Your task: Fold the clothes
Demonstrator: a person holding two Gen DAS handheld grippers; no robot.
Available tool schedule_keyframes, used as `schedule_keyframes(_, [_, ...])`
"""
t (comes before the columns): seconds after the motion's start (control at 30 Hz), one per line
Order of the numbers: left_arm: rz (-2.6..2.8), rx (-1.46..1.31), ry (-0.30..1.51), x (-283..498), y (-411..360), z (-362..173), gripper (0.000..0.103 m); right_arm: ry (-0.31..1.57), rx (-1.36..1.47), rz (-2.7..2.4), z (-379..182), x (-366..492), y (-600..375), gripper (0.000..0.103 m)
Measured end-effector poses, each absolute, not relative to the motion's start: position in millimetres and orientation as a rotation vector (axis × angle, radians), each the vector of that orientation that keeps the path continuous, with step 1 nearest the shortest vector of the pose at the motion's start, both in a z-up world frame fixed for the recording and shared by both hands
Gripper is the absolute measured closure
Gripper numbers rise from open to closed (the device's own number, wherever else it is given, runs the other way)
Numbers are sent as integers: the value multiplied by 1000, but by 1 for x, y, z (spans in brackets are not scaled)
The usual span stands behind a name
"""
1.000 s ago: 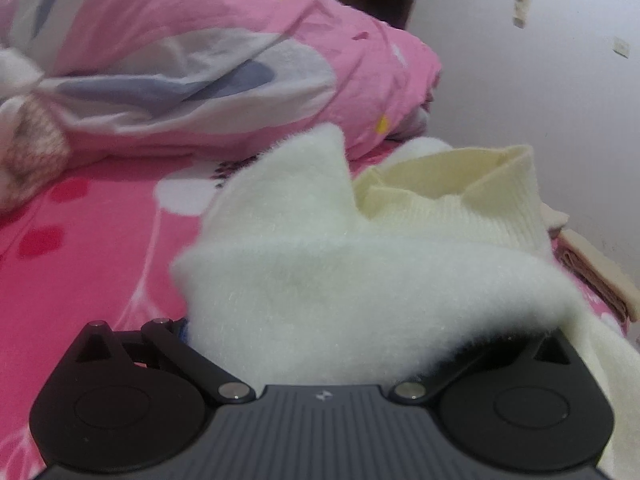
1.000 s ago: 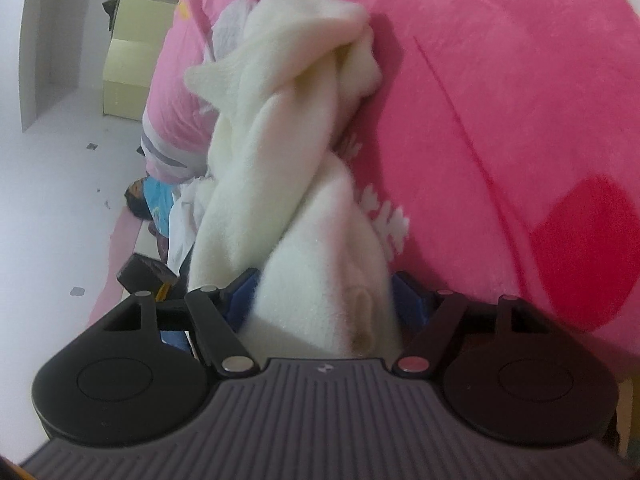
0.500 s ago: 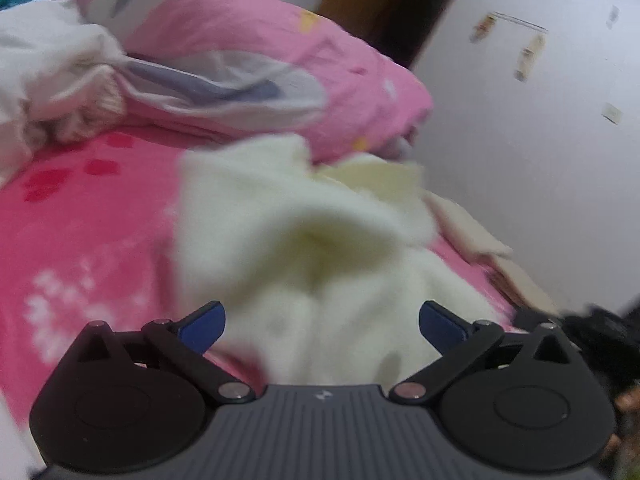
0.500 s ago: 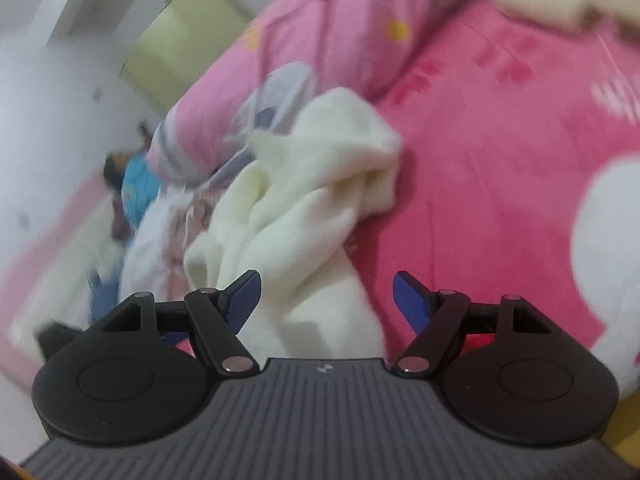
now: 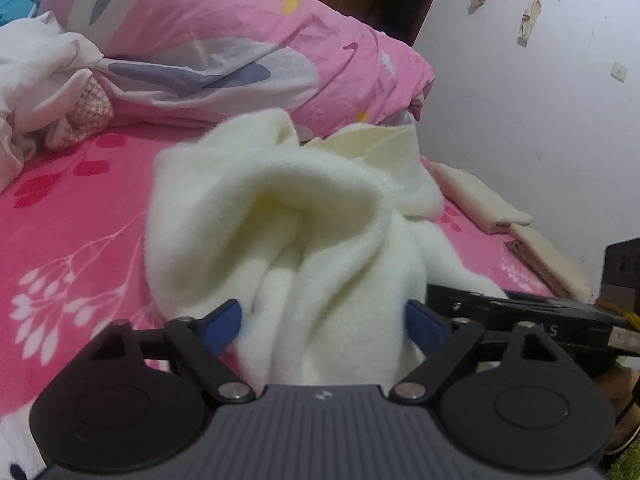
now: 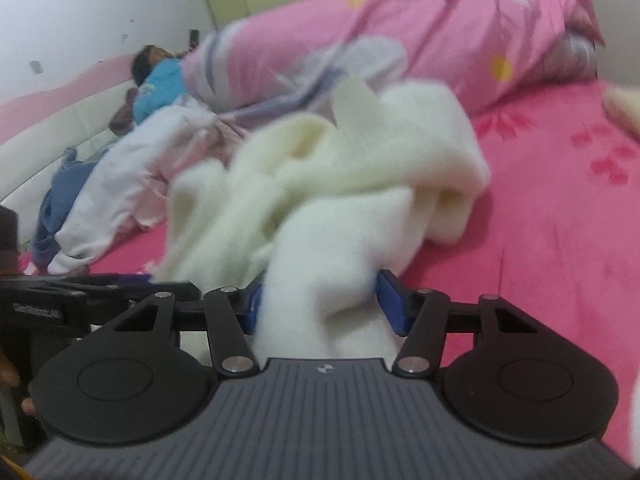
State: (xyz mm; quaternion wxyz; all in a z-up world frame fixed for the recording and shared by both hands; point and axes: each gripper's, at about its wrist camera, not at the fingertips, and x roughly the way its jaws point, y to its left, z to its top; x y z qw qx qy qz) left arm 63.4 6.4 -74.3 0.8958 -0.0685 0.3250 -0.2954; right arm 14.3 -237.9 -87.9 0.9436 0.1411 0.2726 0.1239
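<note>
A cream fleece garment (image 5: 280, 208) lies crumpled on the pink bed sheet (image 5: 80, 208). My left gripper (image 5: 324, 320) has a loose bunch of it between its blue pads (image 5: 224, 326); the jaws are closing and the folds still look slack. In the right wrist view the same garment (image 6: 340, 168) runs back into my right gripper (image 6: 320, 304). Its jaws are closing too, and its pads (image 6: 394, 306) pinch a narrow column of fleece. The two grippers sit side by side at the garment's near end.
A rolled pink quilt (image 5: 240, 40) lies across the back of the bed. A heap of white clothes (image 5: 40, 80) is at the left. Folded cream pieces (image 5: 480, 200) lie along the wall. A person in blue (image 6: 160, 80) lies at the far side.
Both pairs of jaws have narrowed around the fleece. The right gripper has rolled to level and risen. The left gripper has shifted sideways, and the garment has slumped into a lower heap.
</note>
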Motion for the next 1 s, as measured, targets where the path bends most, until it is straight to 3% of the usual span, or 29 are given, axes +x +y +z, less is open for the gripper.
schedule_keyframes(0.07, [-611, -127, 654, 63, 5, -76, 27, 561, 342, 259, -95, 18, -241, 47])
schedule_keyframes(0.13, [-609, -128, 636, 60, 5, -75, 41, 553, 342, 257, -98, 17, -240, 47])
schedule_keyframes(0.27, [-585, -134, 614, 53, 11, -69, 59, 544, 343, 252, -100, 14, -238, 46])
schedule_keyframes(0.33, [-575, -147, 602, 50, 17, -63, 81, 543, 343, 251, -101, 13, -238, 46])
schedule_keyframes(0.87, [-134, -101, 323, 96, 105, 8, 85, 548, 357, 239, -101, 13, -238, 46])
schedule_keyframes(0.9, [-96, -101, 303, 103, 112, 13, 87, 548, 358, 238, -101, 13, -238, 46])
schedule_keyframes(0.93, [-61, -93, 287, 110, 117, 17, 95, 549, 360, 236, -101, 13, -238, 45])
schedule_keyframes(1.0, [-15, -58, 311, 123, 118, 13, 94, 550, 361, 233, -101, 13, -237, 45])
